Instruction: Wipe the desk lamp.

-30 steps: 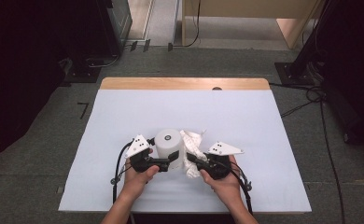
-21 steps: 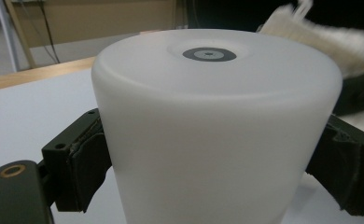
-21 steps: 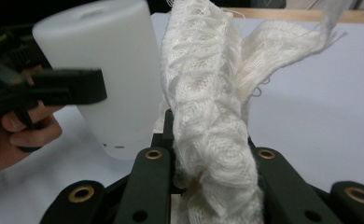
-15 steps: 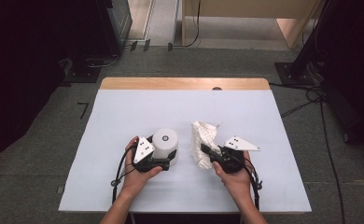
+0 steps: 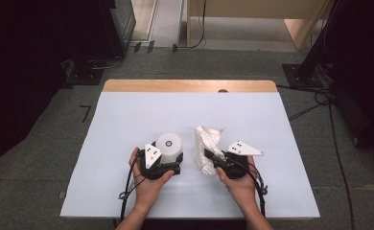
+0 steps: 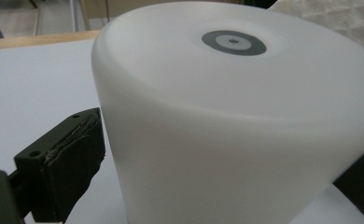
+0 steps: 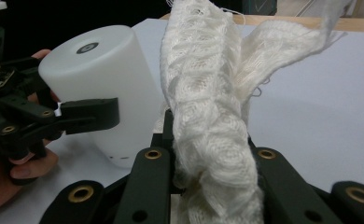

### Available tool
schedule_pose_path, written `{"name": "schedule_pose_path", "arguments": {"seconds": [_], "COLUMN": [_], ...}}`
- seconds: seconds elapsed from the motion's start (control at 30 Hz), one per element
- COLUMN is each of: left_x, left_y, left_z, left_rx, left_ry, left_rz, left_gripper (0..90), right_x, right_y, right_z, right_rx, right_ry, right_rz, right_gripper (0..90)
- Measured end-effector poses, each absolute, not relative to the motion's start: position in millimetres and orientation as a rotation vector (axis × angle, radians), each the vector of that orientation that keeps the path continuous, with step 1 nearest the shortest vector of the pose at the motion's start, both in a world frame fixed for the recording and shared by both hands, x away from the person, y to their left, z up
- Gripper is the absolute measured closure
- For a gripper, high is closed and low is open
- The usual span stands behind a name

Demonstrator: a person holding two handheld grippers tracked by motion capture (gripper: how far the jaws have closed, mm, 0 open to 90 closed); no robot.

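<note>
Your left gripper (image 5: 174, 165) clamps white cylinder (image 5: 169, 146) – upright, near table's (image 5: 127, 115) front edge. Right gripper (image 5: 208, 155) pinches knit cloth (image 5: 207, 146) just beside it. Bring cloth to cylinder's wall (steady grip on left) – wipe slowly, avoid tipping.

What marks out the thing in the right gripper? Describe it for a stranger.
On the white table, near its front edge, the right gripper pinches a crumpled white knitted cloth. Its soft, ribbed weave sets it apart from the smooth white cylinder beside it.
</note>
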State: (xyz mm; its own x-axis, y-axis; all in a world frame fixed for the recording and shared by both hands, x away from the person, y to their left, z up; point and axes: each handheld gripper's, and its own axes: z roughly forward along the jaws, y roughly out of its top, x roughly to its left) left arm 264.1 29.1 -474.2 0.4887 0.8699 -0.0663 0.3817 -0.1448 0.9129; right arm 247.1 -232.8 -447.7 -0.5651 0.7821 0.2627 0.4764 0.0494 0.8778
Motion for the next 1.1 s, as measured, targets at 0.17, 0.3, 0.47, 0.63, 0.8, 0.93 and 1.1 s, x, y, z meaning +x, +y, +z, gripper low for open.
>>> {"name": "schedule_pose_path", "arguments": {"seconds": [0.17,0.3,0.47,0.63,0.8,0.93,1.1], "left_x": [265,269,266,260,259,263,266], "left_y": [37,49,52,44,43,49,57], "left_z": [-471,-468,-458,-451,-448,-444,-440], "left_rx": [1.761,1.758,1.763,1.793,1.756,1.711,1.682], "left_ry": [1.005,0.897,0.723,0.634,0.635,0.669,0.701], "left_rz": [0.590,0.449,0.330,0.284,0.246,0.216,0.228], "left_gripper": [7.9,8.3,8.3,8.3,8.4,8.4,8.4], "right_x": [246,244,233,223,225,230,234], "right_y": [-230,-230,-222,-214,-210,-211,-205], "right_z": [-448,-441,-416,-404,-409,-419,-431], "right_rx": [1.255,1.252,1.137,1.042,1.050,1.093,1.120], "right_ry": [2.057,2.045,2.022,2.018,2.051,2.082,2.126], "right_rz": [1.509,1.557,1.626,1.633,1.626,1.604,1.587], "right_gripper": [76.4,76.4,76.4,76.4,76.4,76.4,76.4]}}
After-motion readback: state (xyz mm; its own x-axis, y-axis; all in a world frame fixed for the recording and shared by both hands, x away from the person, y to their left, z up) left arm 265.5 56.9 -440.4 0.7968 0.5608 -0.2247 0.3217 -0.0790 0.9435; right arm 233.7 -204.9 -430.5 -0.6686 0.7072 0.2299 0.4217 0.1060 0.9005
